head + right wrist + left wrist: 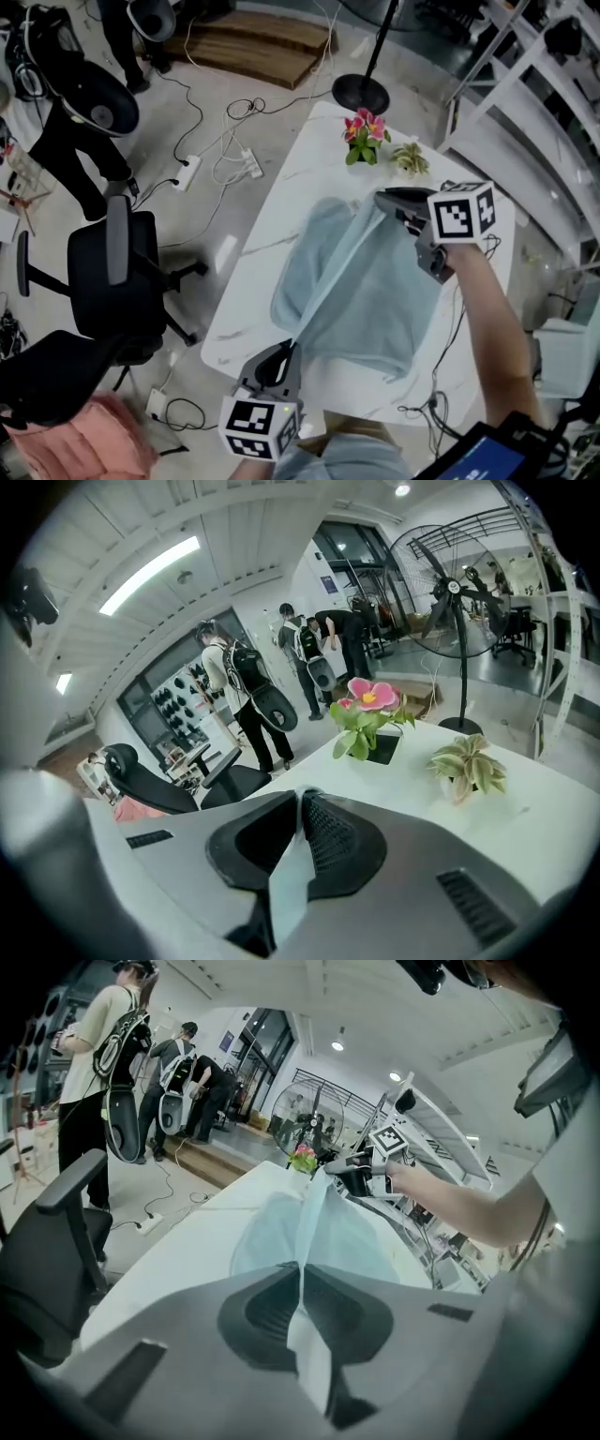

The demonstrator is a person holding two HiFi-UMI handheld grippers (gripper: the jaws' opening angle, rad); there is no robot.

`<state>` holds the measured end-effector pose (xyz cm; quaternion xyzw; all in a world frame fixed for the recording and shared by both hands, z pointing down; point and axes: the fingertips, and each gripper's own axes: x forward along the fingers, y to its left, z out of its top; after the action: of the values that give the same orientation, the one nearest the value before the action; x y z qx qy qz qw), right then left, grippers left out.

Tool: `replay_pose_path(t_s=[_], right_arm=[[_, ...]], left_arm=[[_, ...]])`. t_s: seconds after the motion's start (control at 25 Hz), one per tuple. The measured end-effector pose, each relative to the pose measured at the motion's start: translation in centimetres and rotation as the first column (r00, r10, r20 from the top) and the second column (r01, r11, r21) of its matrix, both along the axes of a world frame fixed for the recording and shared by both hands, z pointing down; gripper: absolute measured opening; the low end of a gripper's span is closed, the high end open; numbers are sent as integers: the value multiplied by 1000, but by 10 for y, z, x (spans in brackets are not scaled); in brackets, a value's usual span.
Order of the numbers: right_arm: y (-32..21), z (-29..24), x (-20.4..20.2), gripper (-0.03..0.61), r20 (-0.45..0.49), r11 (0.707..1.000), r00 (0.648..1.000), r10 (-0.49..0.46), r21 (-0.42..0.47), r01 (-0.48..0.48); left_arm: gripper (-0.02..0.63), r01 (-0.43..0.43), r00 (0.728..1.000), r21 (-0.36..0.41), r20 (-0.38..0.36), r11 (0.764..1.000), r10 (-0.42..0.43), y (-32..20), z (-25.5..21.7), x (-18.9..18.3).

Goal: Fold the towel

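Note:
A light blue towel (366, 300) lies partly spread on the white marble table (272, 234). One edge of it is lifted and stretched taut between my two grippers. My left gripper (291, 349) is at the table's near edge, shut on one end of that edge; in the left gripper view the jaws (302, 1265) pinch the towel (328, 1232), which runs away toward the right gripper (330, 1166). My right gripper (380, 197) hovers over the table's far part, shut on the other end; a strip of towel (291, 874) hangs from its jaws (300, 794).
A pot of pink flowers (365, 136) and a small pale-leaved plant (410, 157) stand at the table's far end. A fan's round base (360, 94) is just beyond. Black office chairs (117, 272) and a power strip (187, 173) with cables are on the floor at left.

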<state>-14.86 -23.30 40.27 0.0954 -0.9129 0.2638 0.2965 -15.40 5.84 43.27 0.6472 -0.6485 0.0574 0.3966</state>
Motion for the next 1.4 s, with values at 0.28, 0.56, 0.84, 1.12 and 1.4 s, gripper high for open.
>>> replay_pose_path(t_s=[0.28, 0.56, 0.84, 1.12, 1.4], right_arm=[[-3, 51, -29, 46, -62, 998, 998, -29, -57, 25], [-8, 95, -45, 46, -127, 996, 991, -35, -91, 24], [-5, 89, -65, 207, -50, 989, 998, -39, -147, 32], [-6, 57, -69, 221, 26, 997, 999, -31, -63, 33], [32, 36, -32, 212, 24, 991, 991, -128, 43, 127]], left_arm=[[18, 23, 999, -70, -32, 997, -25, -1, 36, -17], [18, 39, 998, -120, -52, 992, -46, -4, 65, -32], [42, 56, 996, -108, -58, 993, -63, -11, 68, -41], [115, 104, 994, -30, -35, 994, -105, -18, 48, -62], [89, 105, 993, 28, 50, 994, -106, -21, 24, -70]])
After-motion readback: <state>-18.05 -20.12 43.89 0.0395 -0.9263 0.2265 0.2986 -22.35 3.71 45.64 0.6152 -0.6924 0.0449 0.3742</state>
